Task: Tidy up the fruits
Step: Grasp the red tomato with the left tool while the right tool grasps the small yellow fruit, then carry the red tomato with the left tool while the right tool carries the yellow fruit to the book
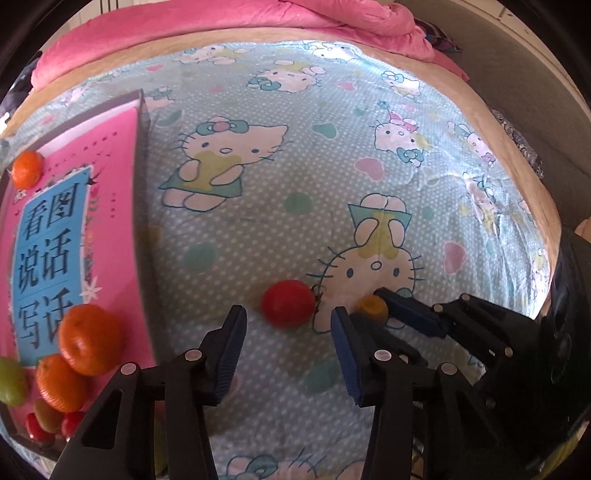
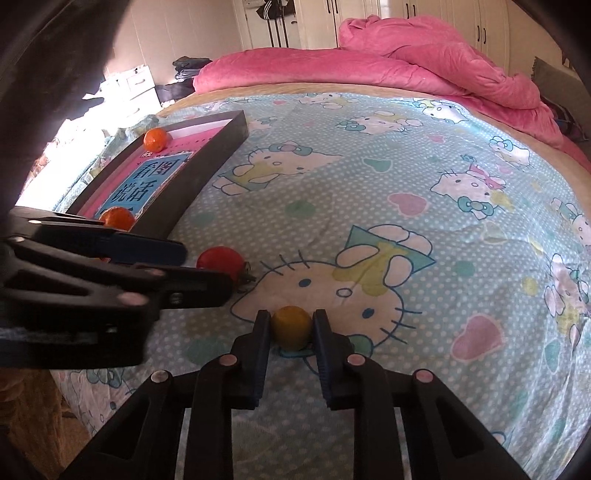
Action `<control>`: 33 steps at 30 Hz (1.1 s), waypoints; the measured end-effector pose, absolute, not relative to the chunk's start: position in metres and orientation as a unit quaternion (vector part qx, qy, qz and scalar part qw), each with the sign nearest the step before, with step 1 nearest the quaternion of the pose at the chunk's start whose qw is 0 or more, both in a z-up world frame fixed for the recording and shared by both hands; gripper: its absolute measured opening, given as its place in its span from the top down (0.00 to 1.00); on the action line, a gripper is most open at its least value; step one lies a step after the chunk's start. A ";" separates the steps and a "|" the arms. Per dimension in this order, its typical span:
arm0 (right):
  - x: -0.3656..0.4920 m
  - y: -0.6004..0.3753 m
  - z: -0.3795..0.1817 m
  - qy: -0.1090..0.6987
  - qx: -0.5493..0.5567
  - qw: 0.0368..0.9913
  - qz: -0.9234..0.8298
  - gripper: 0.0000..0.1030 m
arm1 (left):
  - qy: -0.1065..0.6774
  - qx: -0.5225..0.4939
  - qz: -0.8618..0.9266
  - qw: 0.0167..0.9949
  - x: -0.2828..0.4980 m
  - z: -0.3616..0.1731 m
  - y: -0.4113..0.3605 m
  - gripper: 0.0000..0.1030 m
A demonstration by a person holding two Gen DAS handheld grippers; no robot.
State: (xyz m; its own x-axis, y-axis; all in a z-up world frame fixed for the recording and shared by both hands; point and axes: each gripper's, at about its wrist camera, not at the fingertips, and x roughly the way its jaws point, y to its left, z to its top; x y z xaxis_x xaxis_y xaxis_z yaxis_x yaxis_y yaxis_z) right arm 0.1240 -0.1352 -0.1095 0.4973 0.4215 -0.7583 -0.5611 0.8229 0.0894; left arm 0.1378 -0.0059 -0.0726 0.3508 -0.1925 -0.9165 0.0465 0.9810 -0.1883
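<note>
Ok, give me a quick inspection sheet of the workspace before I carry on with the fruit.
Surface: bed sheet with a cartoon cat print, lightly wrinkled.
Job's things: small yellow fruit lies on the sheet between the right gripper's pads; red fruit loose on the sheet beside the tray; tray holds oranges, a green fruit and small red ones, lying on a pink book cover.
Clutter: pink duvet bunched at the far end.
Grippers: right gripper shut on the yellow fruit; left gripper open, just short of the red fruit, not touching it.
Cables: nothing seen.
Surroundings: white cupboards behind the bed, drawers beside it.
</note>
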 end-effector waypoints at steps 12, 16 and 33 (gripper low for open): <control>0.123 -0.140 -0.106 0.418 -0.049 0.857 0.299 0.77 | 0.556 -0.100 -0.077 0.821 0.142 -0.074 0.003 0.69; 0.116 -0.138 -0.094 0.401 -0.042 0.861 0.309 0.77 | 0.535 -0.113 -0.073 0.834 0.131 -0.053 0.018 0.69; 0.065 -0.043 -0.043 0.351 -0.052 0.832 0.426 0.77 | 0.479 -0.146 0.054 0.864 0.057 -0.008 0.163 0.69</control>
State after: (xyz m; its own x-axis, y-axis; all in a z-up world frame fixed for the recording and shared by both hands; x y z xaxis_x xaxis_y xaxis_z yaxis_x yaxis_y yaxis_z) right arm 0.0654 -0.0427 -0.0427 0.3905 0.6724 -0.6288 -0.7458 0.6315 0.2122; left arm 0.0574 0.1626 -0.0082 0.5347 -0.0473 -0.8437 -0.2323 0.9517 -0.2006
